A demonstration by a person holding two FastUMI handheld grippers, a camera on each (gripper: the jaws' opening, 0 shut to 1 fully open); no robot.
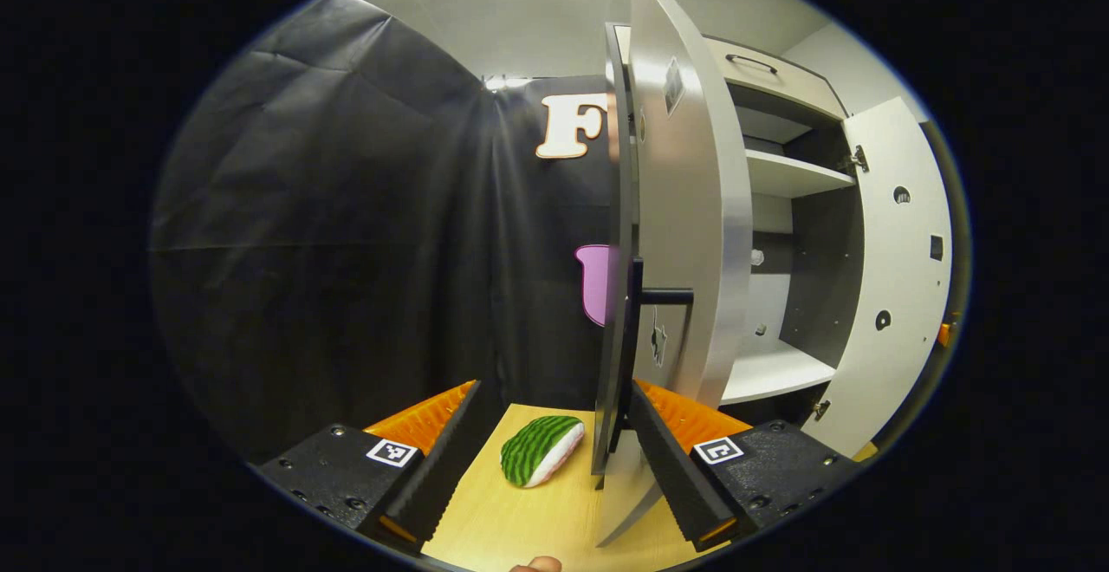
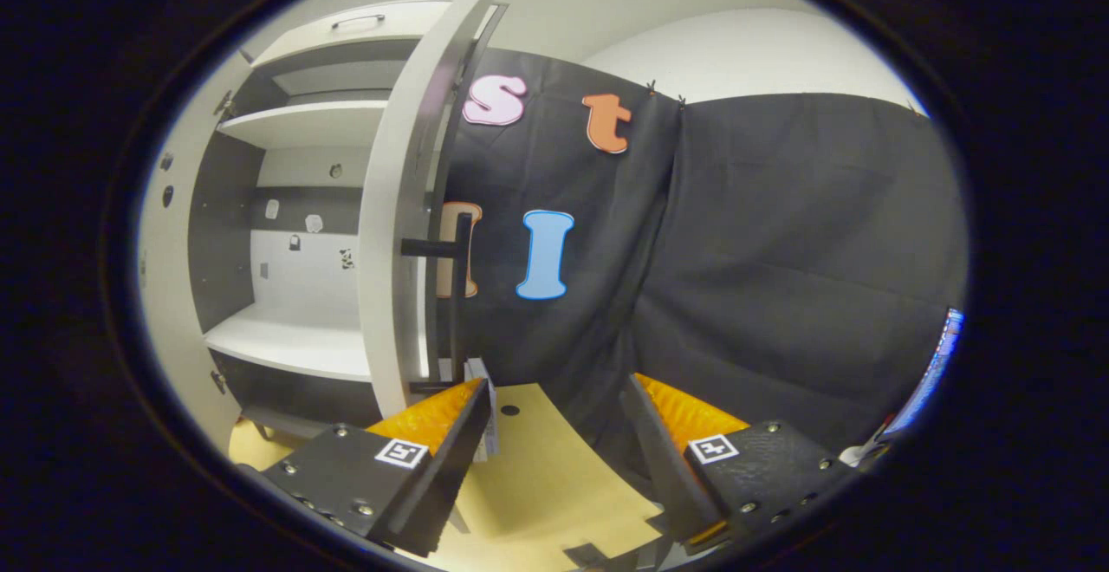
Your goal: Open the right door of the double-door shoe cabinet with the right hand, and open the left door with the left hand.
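Note:
The pale shoe cabinet stands with both doors swung out. In the left gripper view the left door (image 1: 684, 208) is seen edge-on, and its dark bar handle (image 1: 639, 321) rises just inside my right finger (image 1: 676, 468). My left gripper (image 1: 554, 468) is open, with the door's lower edge between its fingers near the right one. The right door (image 1: 892, 277) hangs wide at the far right. In the right gripper view the right door (image 2: 394, 208) and its handle (image 2: 457, 295) stand just above the left finger (image 2: 437, 451). My right gripper (image 2: 554, 459) is open and holds nothing.
A green striped soft object (image 1: 541, 449) lies on the wooden table (image 1: 520, 520) between the left gripper's fingers. Inside the cabinet are white shelves (image 1: 788, 175) (image 2: 286, 338), with a drawer (image 1: 762, 65) on top. Black cloth walls both sides. A screen edge (image 2: 934, 373) glows at the right.

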